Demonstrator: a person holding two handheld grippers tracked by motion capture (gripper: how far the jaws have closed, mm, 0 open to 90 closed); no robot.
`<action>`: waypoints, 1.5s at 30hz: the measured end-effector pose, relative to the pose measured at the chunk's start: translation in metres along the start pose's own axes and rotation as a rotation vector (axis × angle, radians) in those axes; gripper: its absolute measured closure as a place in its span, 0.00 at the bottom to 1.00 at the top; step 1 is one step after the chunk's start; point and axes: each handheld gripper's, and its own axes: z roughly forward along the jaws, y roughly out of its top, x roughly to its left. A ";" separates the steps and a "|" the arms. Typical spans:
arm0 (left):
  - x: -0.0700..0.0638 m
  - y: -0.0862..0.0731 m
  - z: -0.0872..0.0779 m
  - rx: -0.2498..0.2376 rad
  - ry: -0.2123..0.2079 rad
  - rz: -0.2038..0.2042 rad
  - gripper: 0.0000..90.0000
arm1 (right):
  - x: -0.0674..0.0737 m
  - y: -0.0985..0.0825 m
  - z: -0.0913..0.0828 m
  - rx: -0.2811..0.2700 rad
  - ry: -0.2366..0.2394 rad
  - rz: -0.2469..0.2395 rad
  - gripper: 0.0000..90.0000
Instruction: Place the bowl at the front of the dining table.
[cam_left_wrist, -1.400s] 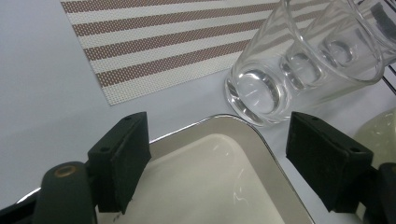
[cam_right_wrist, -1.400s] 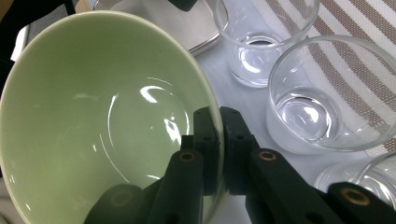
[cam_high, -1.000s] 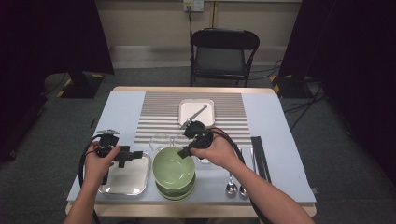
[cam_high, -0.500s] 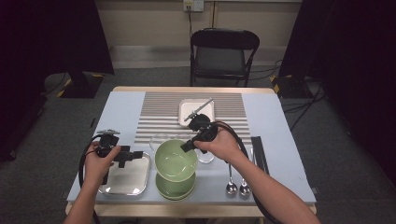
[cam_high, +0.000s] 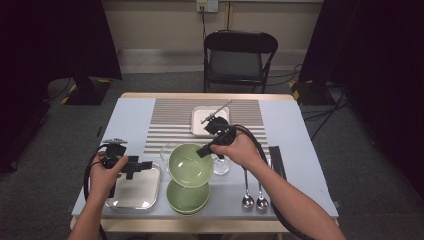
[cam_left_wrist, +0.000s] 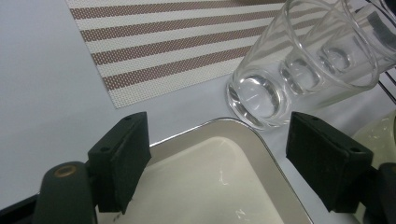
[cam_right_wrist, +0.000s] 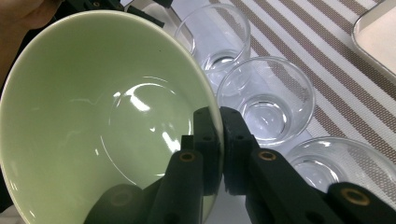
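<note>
While our right gripper pinched the green bowl by its rim to hold it just above the bowl below, our left gripper waited with jaws apart over the metal tray.

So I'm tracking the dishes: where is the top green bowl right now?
High view, table centre: the top green bowl is pinched at its rim by the right tongs, raised above the lower green bowl, with the steel tray to its left.

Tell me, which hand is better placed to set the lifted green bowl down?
Right: the right gripper is shut on the green bowl rim. The left gripper is open over the metal tray.
</note>
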 end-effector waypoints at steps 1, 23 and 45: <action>0.000 0.000 0.000 0.001 0.000 0.001 0.24 | -0.002 0.001 -0.001 -0.002 0.005 0.005 0.96; 0.004 -0.003 0.001 0.000 -0.001 -0.011 0.24 | -0.027 0.010 -0.012 -0.031 -0.030 0.075 0.96; 0.007 -0.004 -0.001 -0.003 0.008 -0.016 0.24 | -0.047 0.017 -0.015 -0.058 -0.055 0.142 0.96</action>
